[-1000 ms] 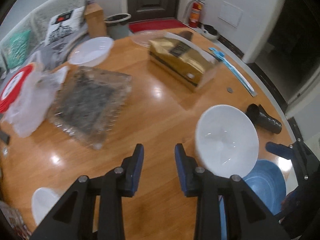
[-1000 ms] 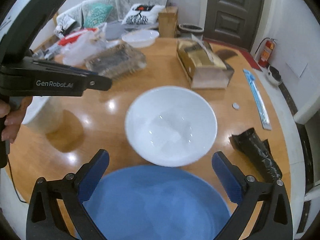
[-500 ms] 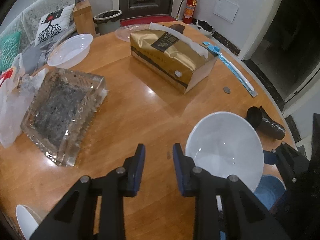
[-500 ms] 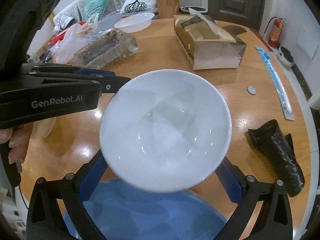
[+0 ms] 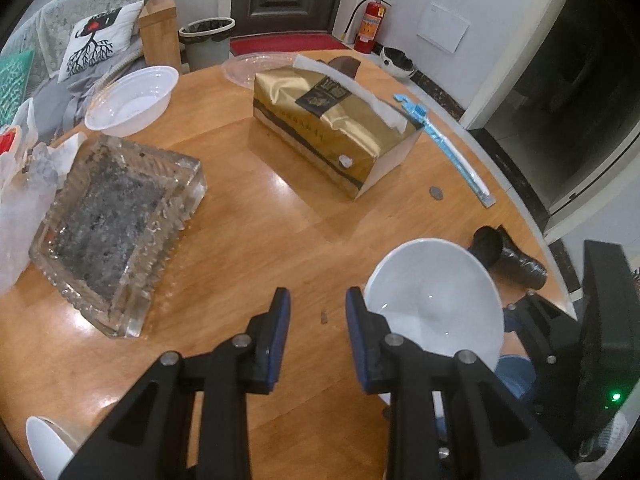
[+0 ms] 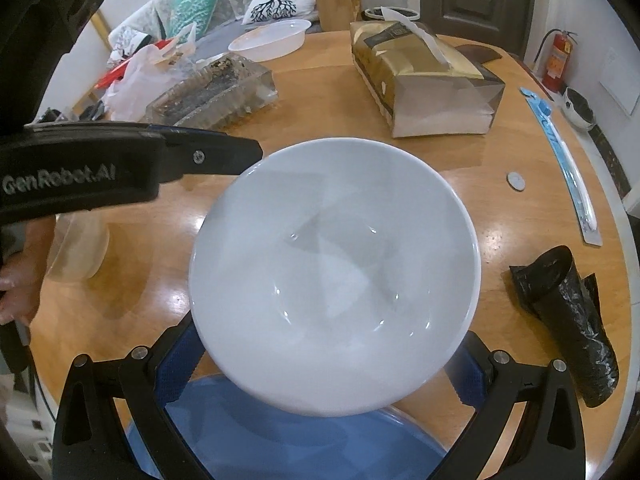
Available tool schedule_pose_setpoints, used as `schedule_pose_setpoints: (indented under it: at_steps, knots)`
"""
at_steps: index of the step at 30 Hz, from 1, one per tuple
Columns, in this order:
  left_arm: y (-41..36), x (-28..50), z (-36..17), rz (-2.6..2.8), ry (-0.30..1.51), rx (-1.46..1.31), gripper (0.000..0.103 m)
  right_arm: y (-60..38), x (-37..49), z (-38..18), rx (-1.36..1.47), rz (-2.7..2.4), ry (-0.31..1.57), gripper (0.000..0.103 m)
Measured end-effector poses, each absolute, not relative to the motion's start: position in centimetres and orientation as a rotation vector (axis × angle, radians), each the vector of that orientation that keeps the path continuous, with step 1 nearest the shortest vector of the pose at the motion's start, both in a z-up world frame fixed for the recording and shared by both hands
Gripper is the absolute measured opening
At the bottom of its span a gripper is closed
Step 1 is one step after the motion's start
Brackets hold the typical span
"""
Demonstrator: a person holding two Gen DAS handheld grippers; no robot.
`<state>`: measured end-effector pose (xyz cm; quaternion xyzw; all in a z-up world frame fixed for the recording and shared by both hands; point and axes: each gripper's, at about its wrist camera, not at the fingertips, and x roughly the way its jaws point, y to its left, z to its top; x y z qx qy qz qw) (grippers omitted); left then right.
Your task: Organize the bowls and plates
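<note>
A white ceramic bowl (image 6: 334, 276) sits between the fingers of my right gripper (image 6: 328, 364), which are closed against its sides and hold it above a blue plate (image 6: 288, 444). The bowl also shows in the left wrist view (image 5: 436, 304), to the right of my left gripper (image 5: 316, 324), which is open and empty just above the wooden table (image 5: 248, 208). A small white cup (image 5: 48, 444) stands at the lower left of that view.
A glass tray (image 5: 116, 216), a gold tissue pack (image 5: 332, 128), a white plastic bowl (image 5: 132, 98), a blue toothbrush pack (image 5: 444, 144), a coin (image 5: 436, 193), a black roll (image 6: 572, 320) and plastic bags (image 5: 20, 184) lie on the table.
My right gripper has closed on the white bowl and lifted it over the blue plate. My left gripper has moved forward over the table, still open.
</note>
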<state>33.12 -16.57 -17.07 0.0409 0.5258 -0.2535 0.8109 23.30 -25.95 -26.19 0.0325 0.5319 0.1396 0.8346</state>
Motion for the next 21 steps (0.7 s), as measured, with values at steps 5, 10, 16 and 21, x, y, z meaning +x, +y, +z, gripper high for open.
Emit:
schedule_pose_setpoints:
  at_steps: [5, 10, 16, 21]
  knots:
    - [-17.3, 32.9, -17.2, -0.58, 1.146, 0.1, 0.027, -26.0, 23.4, -26.3, 0.075, 0.301, 1.126, 0.102]
    - [-18.9, 32.7, -18.5, -0.585, 1.172, 0.138, 0.027, -25.9, 23.7, -26.5, 0.081, 0.304, 1.128, 0.102]
    - [-20.3, 31.8, -19.5, -0.569, 1.154, 0.225, 0.007, -25.8, 23.5, -26.4, 0.058, 0.3, 1.101, 0.098]
    - [-20.0, 31.5, -19.3, -0.563, 1.144, 0.234, 0.007, -25.9, 23.2, -26.2, 0.051, 0.303, 1.08, 0.095]
